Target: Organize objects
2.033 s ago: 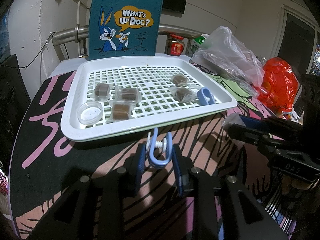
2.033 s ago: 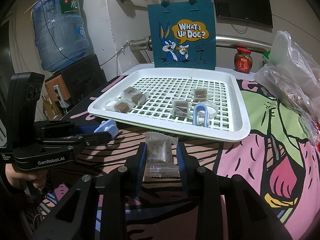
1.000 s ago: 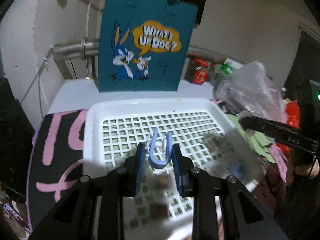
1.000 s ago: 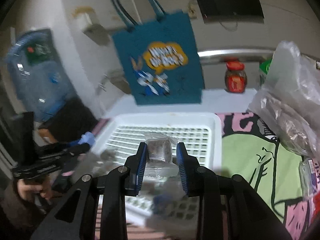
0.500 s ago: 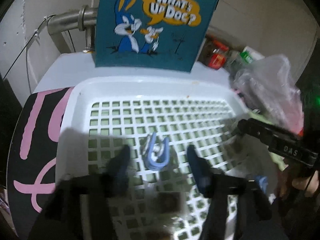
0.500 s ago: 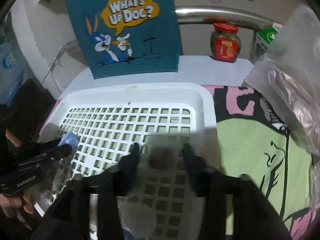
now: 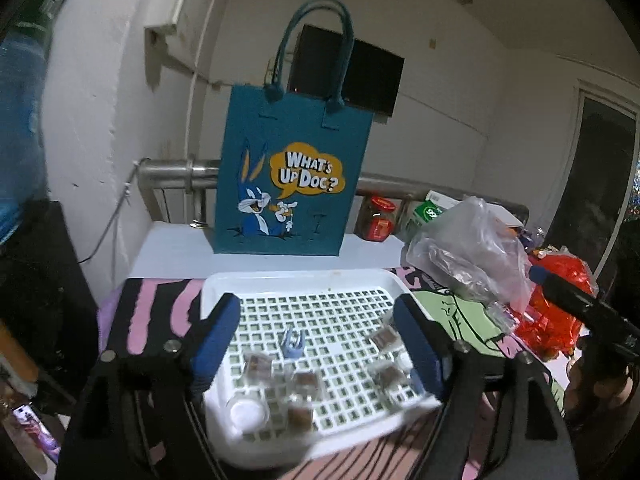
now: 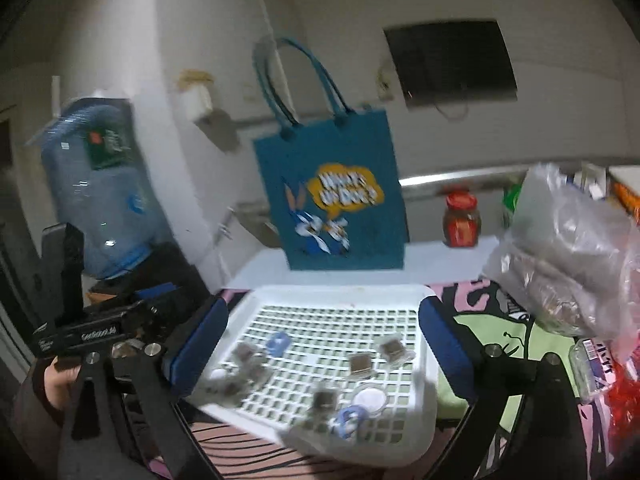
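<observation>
A white slotted tray (image 7: 300, 280) lies on the patterned table. A blue clip (image 7: 294, 344) rests on its grid, apart from my left gripper (image 7: 316, 340), whose jaws are opening wide with nothing pressed between the pads. Several wrapped brown snacks (image 7: 258, 364) and a round white lid (image 7: 246, 414) sit in the near part of the tray. Above the tray (image 8: 340, 292), the jaws of my right gripper (image 8: 322, 344) are also opening and hold nothing. Wrapped snacks (image 8: 362, 362) and blue clips (image 8: 278, 342) lie below it. The view is blurred.
A teal cartoon tote bag (image 7: 288, 184) stands behind the tray. To the right are a clear plastic bag (image 7: 468, 252), a red bag (image 7: 560, 312) and a red-lidded jar (image 8: 462, 220). A water bottle (image 8: 100, 200) stands at the left. A hand (image 8: 56, 384) holds the left gripper.
Both grippers carried their loads over the tray and opened. The blue clip and the wrapped snack now lie in the tray. Both grippers have pulled back and risen.
</observation>
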`<state>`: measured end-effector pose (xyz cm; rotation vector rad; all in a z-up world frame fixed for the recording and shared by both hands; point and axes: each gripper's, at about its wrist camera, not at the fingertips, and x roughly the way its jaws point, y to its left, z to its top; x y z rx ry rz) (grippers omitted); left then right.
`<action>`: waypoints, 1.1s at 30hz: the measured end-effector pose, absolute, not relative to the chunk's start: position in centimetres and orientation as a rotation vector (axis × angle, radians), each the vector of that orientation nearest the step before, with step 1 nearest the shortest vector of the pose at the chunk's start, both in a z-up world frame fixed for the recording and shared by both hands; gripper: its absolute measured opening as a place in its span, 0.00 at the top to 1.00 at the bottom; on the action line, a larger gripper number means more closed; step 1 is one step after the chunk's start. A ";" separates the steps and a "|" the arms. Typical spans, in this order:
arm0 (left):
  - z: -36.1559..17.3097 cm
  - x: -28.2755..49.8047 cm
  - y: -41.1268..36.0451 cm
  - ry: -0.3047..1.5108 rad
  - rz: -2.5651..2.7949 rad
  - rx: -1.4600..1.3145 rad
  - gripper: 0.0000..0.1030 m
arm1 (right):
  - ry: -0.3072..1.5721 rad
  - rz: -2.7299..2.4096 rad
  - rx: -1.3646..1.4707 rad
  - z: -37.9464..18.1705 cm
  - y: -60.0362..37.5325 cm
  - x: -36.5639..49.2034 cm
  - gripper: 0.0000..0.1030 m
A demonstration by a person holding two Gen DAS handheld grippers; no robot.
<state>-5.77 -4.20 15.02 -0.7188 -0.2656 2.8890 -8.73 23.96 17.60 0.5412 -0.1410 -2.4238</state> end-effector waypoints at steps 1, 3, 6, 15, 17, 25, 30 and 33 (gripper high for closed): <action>14.9 -4.9 -4.1 -0.259 2.887 -0.720 0.18 | -0.141 -2.422 0.522 17.7 24.0 -7.8 0.04; 14.1 -3.5 -4.0 -0.250 2.885 -0.744 0.18 | -0.139 -2.412 0.499 17.6 24.0 -6.0 0.03; 12.3 -2.1 -3.7 -0.247 2.872 -0.802 0.18 | -0.099 -2.410 0.495 16.5 23.7 -3.6 0.03; 5.9 0.9 -1.2 -0.138 2.841 -1.021 0.18 | 0.063 -2.416 0.718 9.2 22.0 -1.9 0.02; 5.0 1.0 -0.6 -0.127 2.821 -1.054 0.18 | 0.112 -2.414 0.776 7.7 21.5 -2.1 0.02; 2.0 0.1 0.4 -0.084 2.780 -1.193 0.18 | 0.215 -2.419 0.938 3.9 20.6 -3.5 0.03; 1.0 -0.5 0.7 -0.060 2.751 -1.281 0.18 | 0.256 -2.421 1.057 2.7 20.2 -4.6 0.03; 0.6 -0.8 0.7 -0.058 2.745 -1.321 0.18 | 0.301 -2.397 1.158 1.6 19.6 -5.4 0.03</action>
